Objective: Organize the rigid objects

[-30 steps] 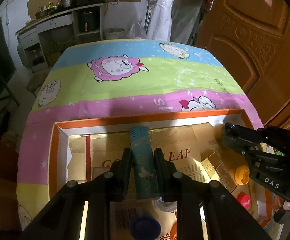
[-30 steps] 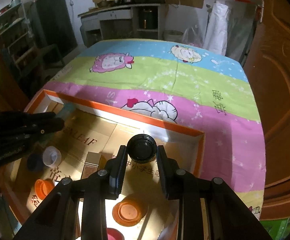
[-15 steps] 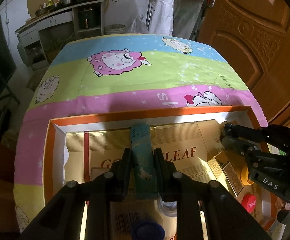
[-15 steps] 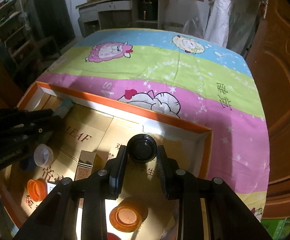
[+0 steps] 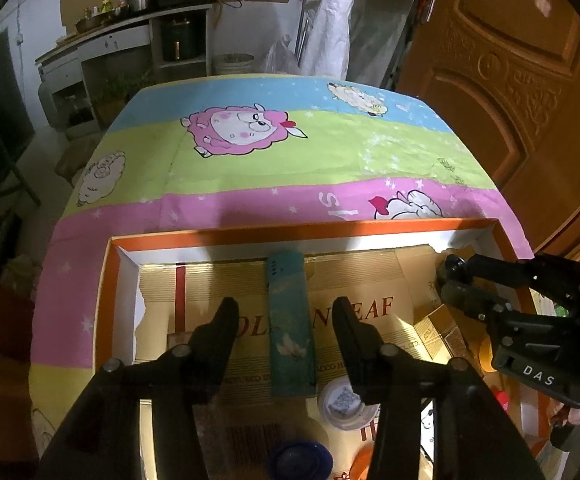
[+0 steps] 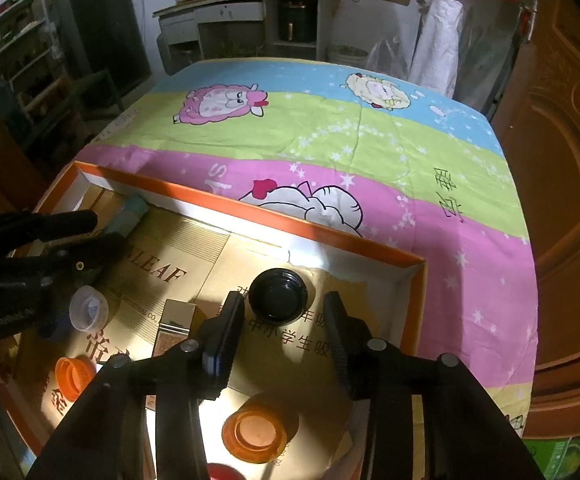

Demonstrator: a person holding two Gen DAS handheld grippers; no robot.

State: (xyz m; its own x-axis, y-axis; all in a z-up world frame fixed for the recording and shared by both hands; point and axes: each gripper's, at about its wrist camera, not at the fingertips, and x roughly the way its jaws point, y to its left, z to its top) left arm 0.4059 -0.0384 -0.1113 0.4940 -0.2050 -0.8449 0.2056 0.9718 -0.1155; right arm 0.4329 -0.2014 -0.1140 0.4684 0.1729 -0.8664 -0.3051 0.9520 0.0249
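Both tongs have just been opening. The left tongs (image 5: 286, 312) stand spread, the teal lighter (image 5: 290, 320) lying released at centre frame in the orange-rimmed box (image 5: 302, 234). The right tongs (image 6: 284, 312) stand spread, probably clear of the black cap (image 6: 280, 294); both look placed.

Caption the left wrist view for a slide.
Left tongs just opened, teal lighter lying free between them in the orange-rimmed box.

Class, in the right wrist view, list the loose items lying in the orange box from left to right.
Teal lighter → clear cap → gold box → black cap
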